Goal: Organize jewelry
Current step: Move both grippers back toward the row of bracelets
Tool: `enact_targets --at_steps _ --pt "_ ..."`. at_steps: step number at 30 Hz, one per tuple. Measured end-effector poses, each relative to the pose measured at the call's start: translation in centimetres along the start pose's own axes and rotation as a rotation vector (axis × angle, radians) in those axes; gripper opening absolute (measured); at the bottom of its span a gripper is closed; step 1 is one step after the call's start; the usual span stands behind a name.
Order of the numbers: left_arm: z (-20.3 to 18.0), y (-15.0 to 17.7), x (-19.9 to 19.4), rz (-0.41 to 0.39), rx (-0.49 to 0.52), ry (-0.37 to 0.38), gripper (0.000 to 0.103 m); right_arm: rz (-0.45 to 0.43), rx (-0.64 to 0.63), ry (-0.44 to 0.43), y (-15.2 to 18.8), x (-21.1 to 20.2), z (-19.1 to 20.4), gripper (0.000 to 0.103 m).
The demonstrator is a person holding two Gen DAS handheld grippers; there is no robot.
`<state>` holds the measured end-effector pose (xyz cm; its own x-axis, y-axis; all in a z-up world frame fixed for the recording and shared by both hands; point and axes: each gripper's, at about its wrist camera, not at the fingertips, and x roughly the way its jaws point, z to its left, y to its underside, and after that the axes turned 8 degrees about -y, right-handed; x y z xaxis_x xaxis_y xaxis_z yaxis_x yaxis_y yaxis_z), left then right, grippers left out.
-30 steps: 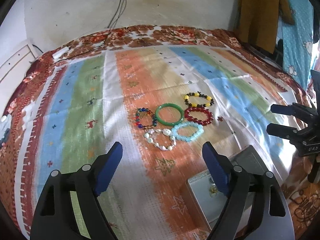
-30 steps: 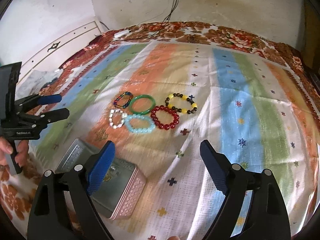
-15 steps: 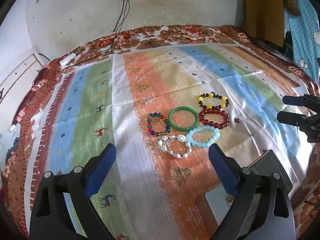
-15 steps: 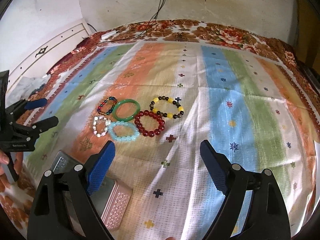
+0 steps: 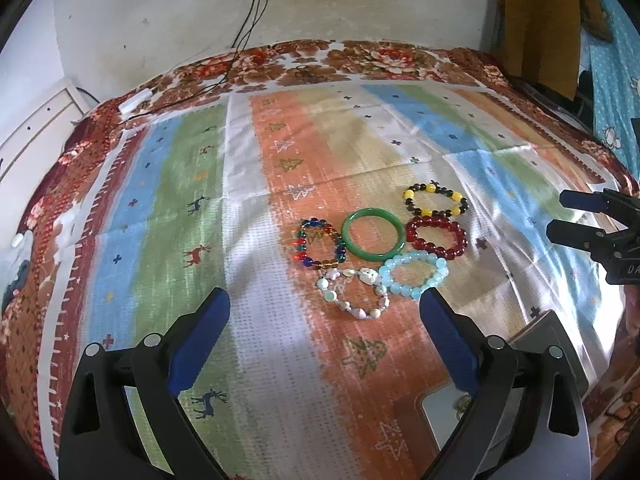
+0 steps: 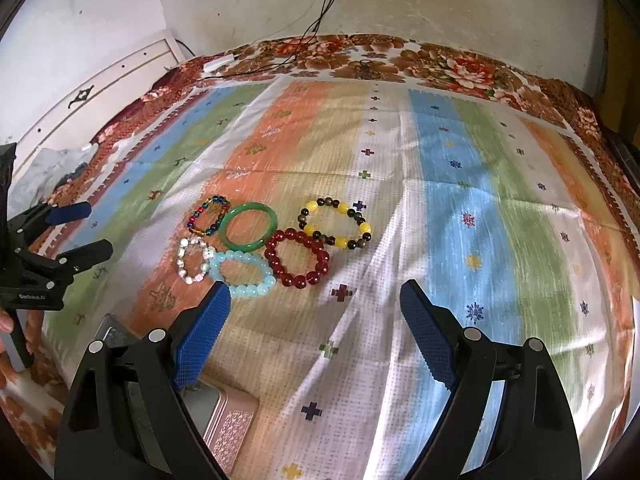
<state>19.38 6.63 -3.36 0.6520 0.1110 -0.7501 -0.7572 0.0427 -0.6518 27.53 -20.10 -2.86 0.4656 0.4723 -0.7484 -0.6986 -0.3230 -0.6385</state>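
Several bracelets lie clustered on the striped cloth: a green bangle (image 5: 373, 233) (image 6: 248, 232), a red bead one (image 5: 436, 237) (image 6: 298, 257), a yellow-and-dark one (image 5: 435, 200) (image 6: 336, 223), a pale blue one (image 5: 413, 274) (image 6: 242, 273), a white shell one (image 5: 353, 293) (image 6: 193, 260) and a multicolour one (image 5: 319, 243) (image 6: 208, 216). An open tin box (image 5: 532, 364) (image 6: 224, 420) sits near me. My left gripper (image 5: 324, 320) is open and empty, just short of the shell bracelet. My right gripper (image 6: 316, 312) is open and empty, short of the red bracelet.
The cloth covers a bed with a floral blanket (image 5: 360, 60) by a white wall. Cables (image 5: 244, 32) hang from a socket down to the bed. A headboard (image 6: 104, 88) stands on the left, and hanging clothes (image 5: 540, 20) on the right.
Both grippers have moved forward, closer to the bracelet cluster; the box has slid toward the lower edge of each view. Both stay open and empty.
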Motion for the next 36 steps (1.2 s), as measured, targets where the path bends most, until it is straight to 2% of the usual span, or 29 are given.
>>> enact_targets --at_steps 15,36 --pt "0.1 -1.2 2.7 0.016 0.018 -0.062 0.095 0.027 0.01 0.014 -1.2 2.3 -0.9 0.087" --pt "-0.6 -1.7 9.0 0.175 0.039 -0.004 0.094 0.113 0.026 0.011 -2.2 6.7 -2.0 0.087"
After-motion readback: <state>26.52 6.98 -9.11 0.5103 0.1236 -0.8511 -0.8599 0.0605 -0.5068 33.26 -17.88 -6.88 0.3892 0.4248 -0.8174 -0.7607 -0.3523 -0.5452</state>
